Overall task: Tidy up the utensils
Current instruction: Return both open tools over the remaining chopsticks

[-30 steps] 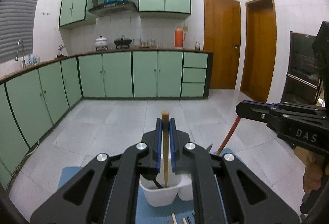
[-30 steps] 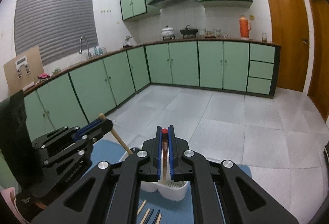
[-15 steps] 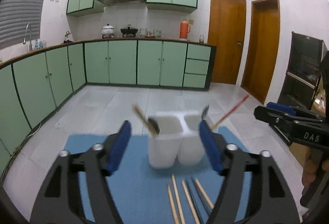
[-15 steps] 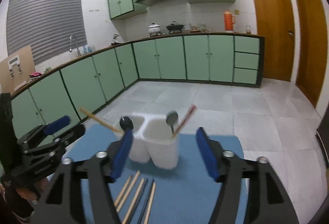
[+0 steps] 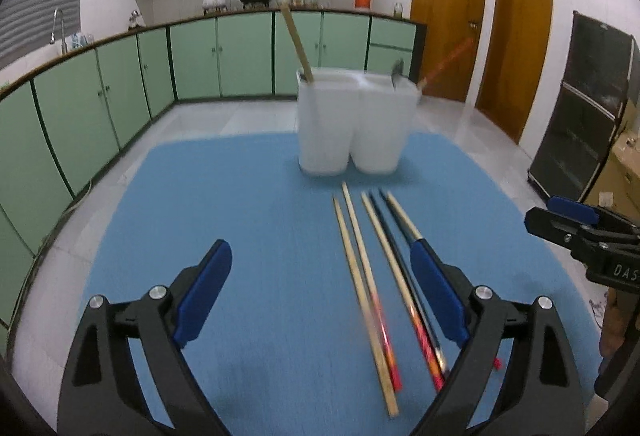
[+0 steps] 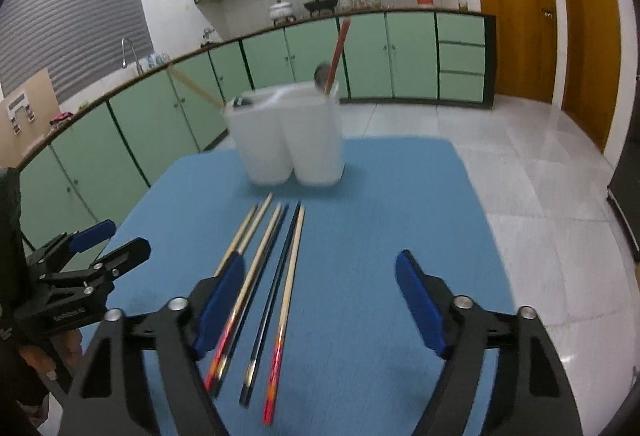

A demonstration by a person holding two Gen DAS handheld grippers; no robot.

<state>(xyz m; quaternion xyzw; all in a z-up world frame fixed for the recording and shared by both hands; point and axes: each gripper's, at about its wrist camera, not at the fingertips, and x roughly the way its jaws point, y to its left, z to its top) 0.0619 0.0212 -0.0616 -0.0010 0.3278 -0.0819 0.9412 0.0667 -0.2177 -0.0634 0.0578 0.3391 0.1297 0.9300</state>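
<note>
Looking down along both tools now, you have pulled back and dropped low from the white two-compartment holder point(image 5: 354, 124), where a second ago each tool was clamped on a utensil right above it. Those two are delivered: the wooden-handled utensil point(image 5: 297, 42) leans out of the holder's left compartment and the red-handled one point(image 6: 338, 50) out of the right, each beside a dark spoon-like head. Your left gripper point(image 5: 320, 292) has its jaws released and opening wider with nothing pressed between them, though some of the loose chopsticks point(image 5: 370, 276) lie on the blue surface point(image 5: 224, 204) under the gap. Your right gripper point(image 6: 320, 304) is likewise released and opening, empty, hanging over the same row of sticks. So one round of the sorting is done and the next pick-up seems to be starting. The remaining sticks lie close together, nearly parallel, just in front of the holder; several touch, so you will probably need to single one out to avoid dragging its neighbour along.
</note>
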